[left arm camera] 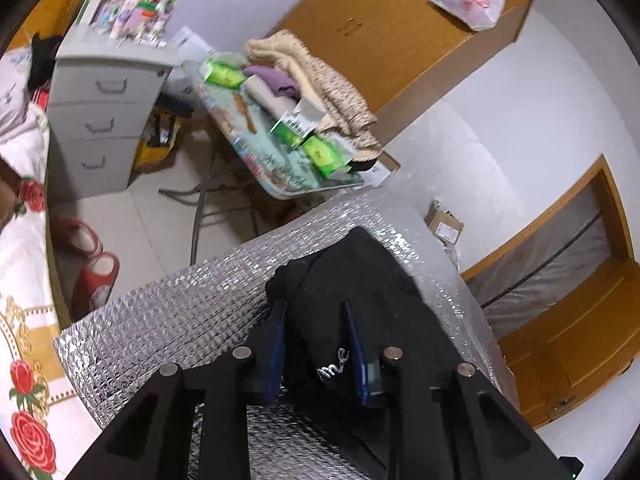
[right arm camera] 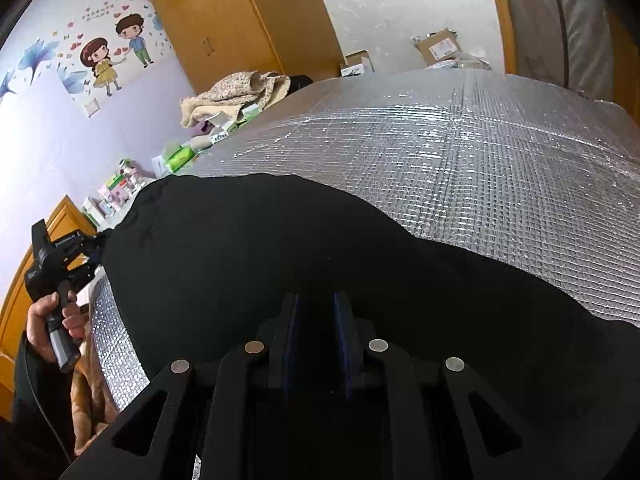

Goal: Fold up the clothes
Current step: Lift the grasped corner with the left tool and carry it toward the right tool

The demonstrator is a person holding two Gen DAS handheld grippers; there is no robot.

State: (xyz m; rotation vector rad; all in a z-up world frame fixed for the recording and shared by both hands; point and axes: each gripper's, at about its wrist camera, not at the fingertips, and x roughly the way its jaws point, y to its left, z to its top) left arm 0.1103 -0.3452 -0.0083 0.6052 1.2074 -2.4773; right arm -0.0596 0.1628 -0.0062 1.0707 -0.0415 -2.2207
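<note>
A black garment [left arm camera: 340,280] lies on the silver foil mat [left arm camera: 180,304]. In the left wrist view a bunched fold of it, with small white lettering, fills the gap between the blue pads of my left gripper [left arm camera: 316,316], which is shut on it. In the right wrist view the black garment [right arm camera: 248,248] spreads wide over the mat [right arm camera: 460,152]. My right gripper [right arm camera: 316,312] is shut on the cloth at its near edge. A hand holds the left gripper [right arm camera: 98,248] at the garment's far left corner.
A folding table [left arm camera: 256,160] with green boxes and a beige blanket [left arm camera: 320,76] stands beyond the mat, with a grey drawer cabinet [left arm camera: 100,120] to its left. Red slippers [left arm camera: 92,256] lie on the floor beside a rose-patterned bedcover [left arm camera: 24,320]. A wooden wardrobe [right arm camera: 240,20] stands behind.
</note>
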